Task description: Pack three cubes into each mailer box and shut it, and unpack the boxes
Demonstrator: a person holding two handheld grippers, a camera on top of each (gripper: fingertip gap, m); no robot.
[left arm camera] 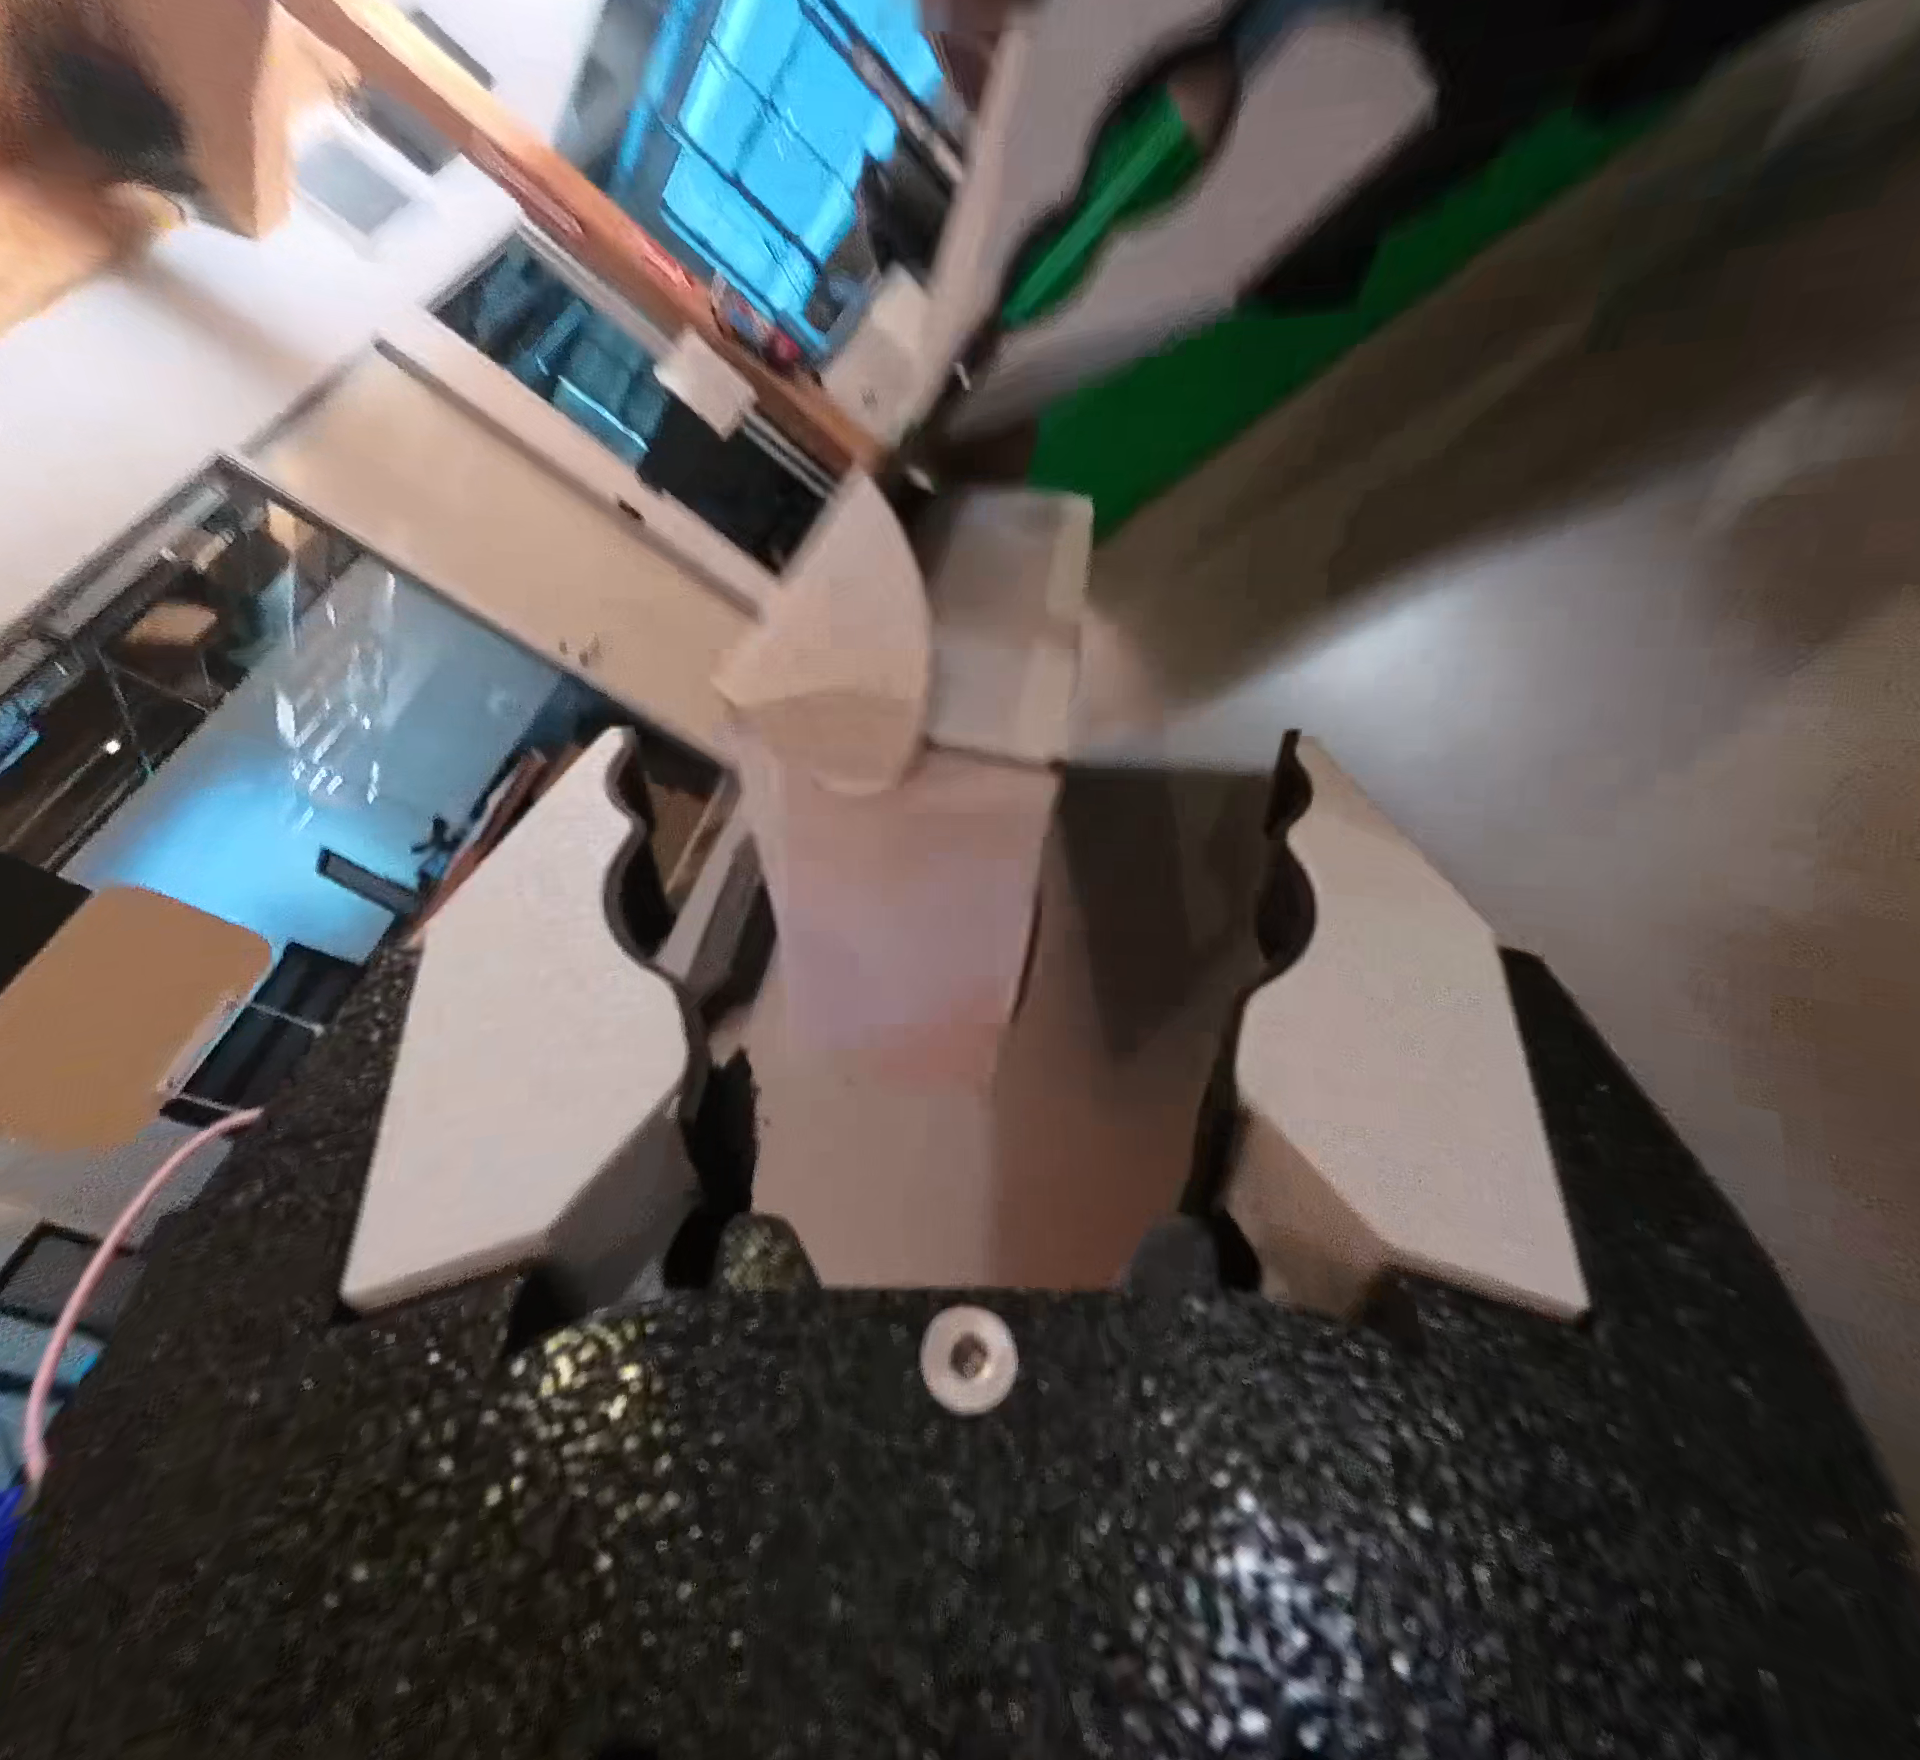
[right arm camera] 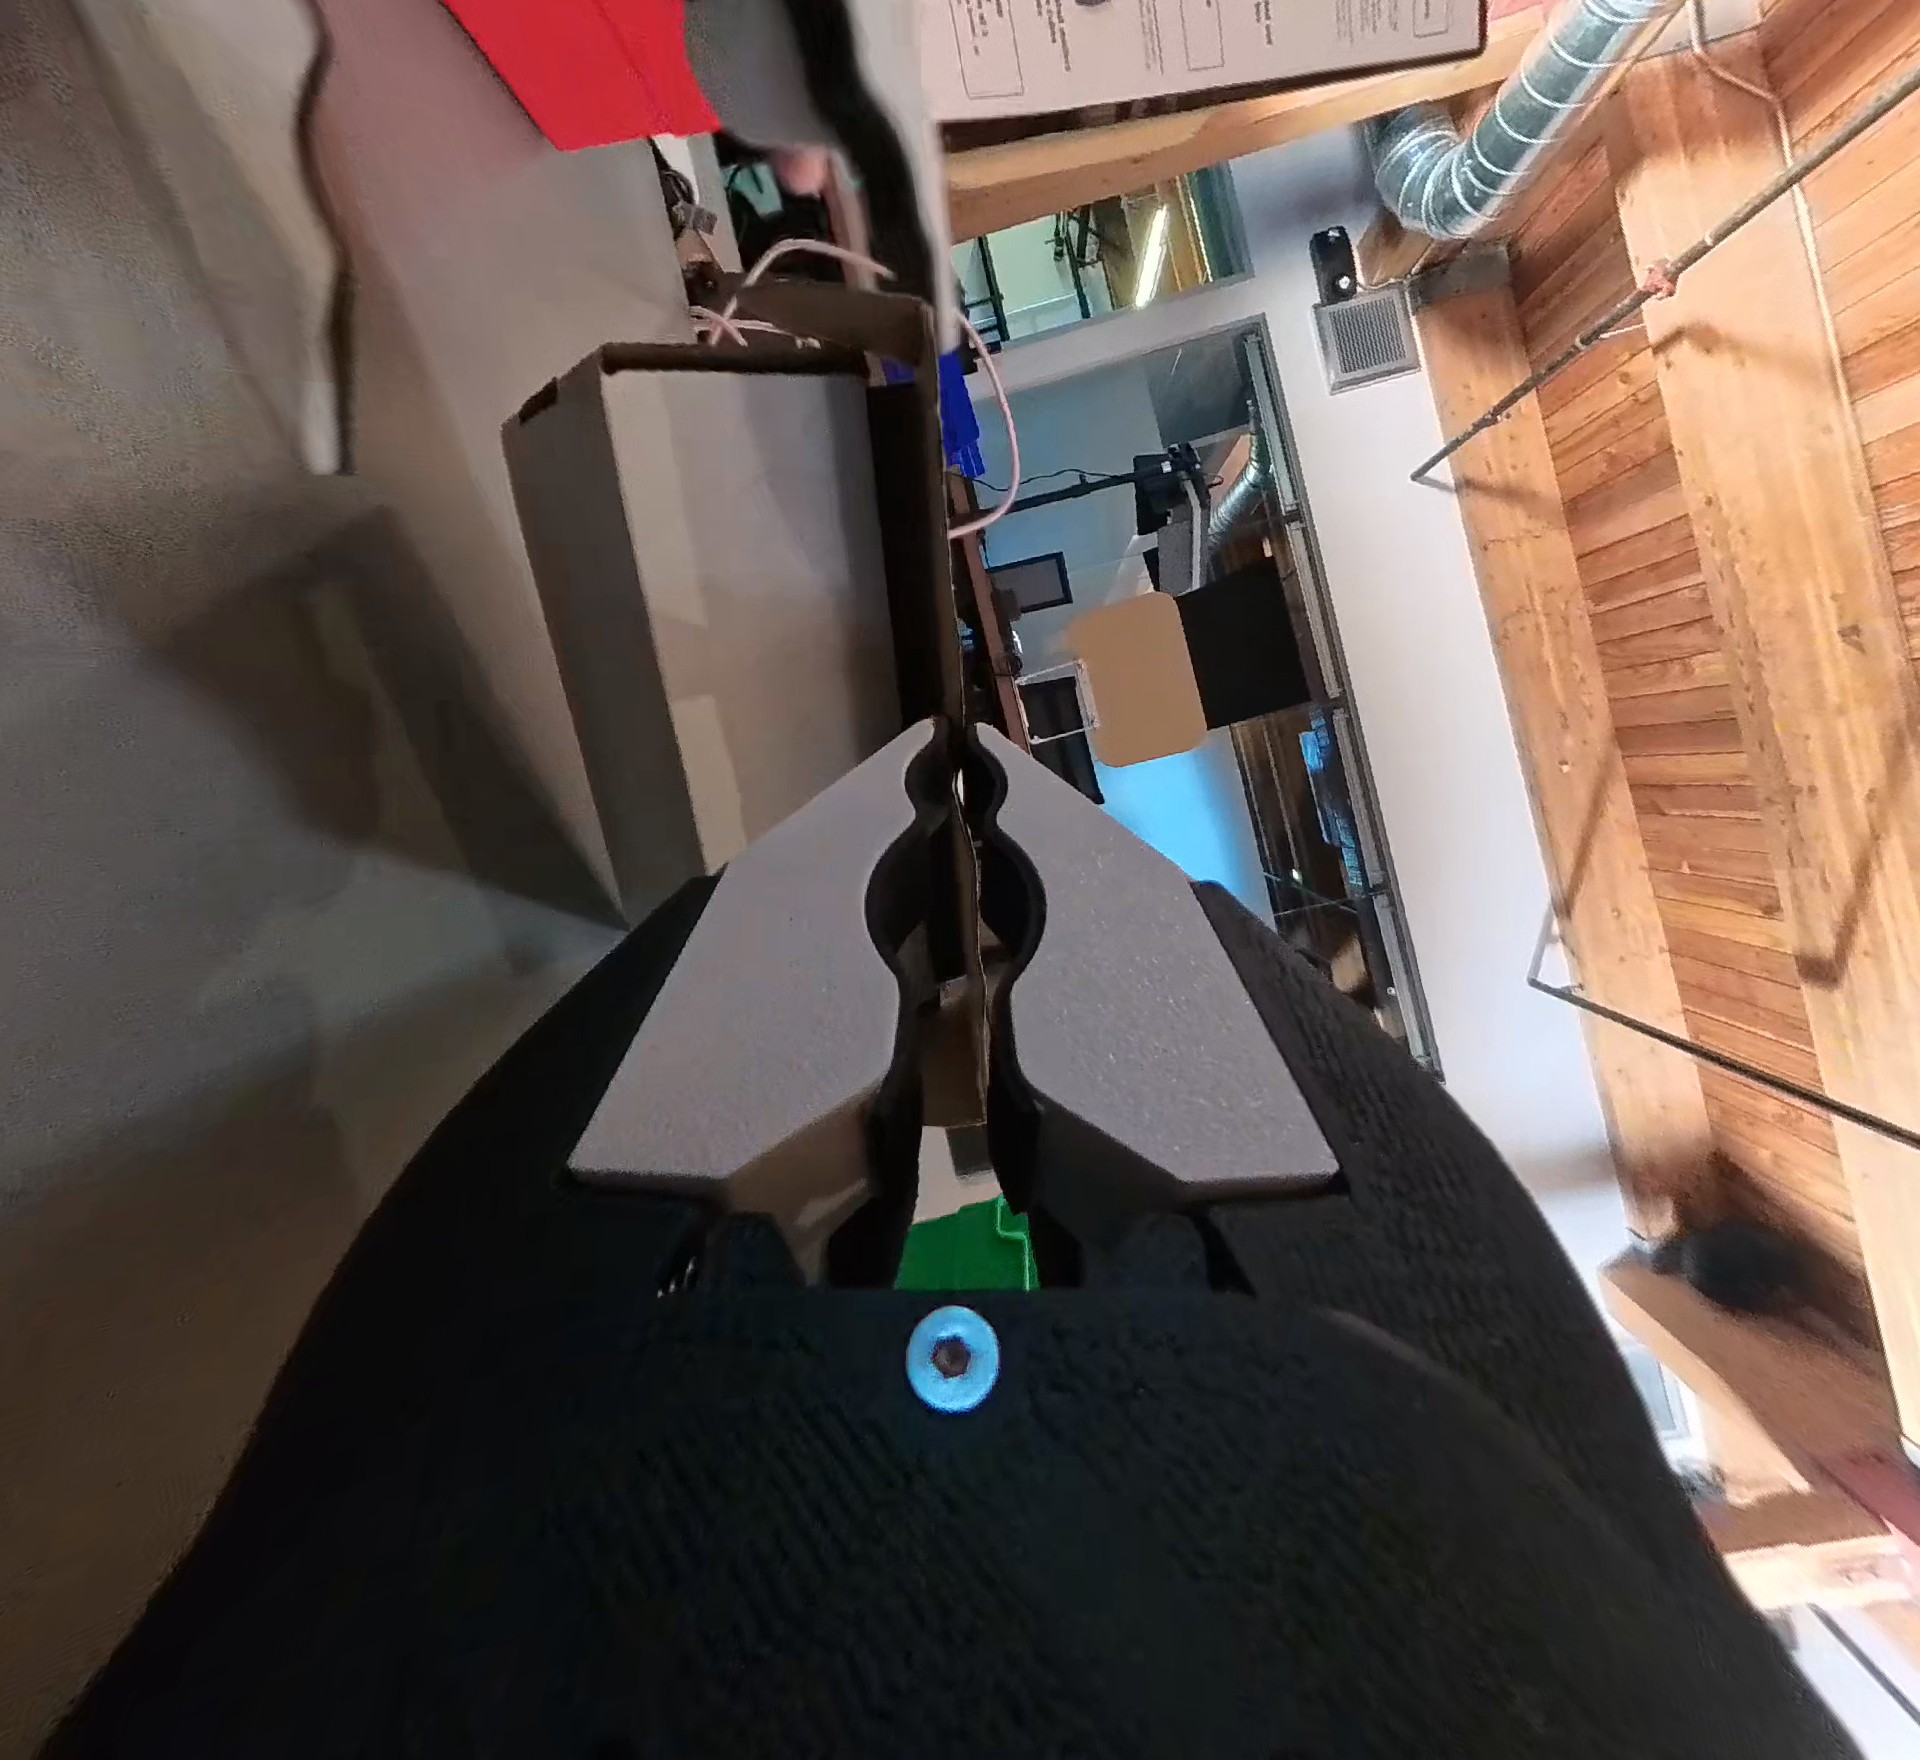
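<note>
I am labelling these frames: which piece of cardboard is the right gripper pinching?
In the right wrist view, find the grey mailer box ahead of the right gripper. Its brown wall runs edge-on towards the camera, straight between the shut fingers. Unlike the box's broad grey face, it shows only a thin, dark edge.

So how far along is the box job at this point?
Mid-job, I'd say. The right gripper is clamped on a thin cardboard wall of the open grey mailer box. The left gripper is wide open around a white cardboard flap, not pinching it. Whether cubes are inside isn't visible; the box isn't shut.
</note>
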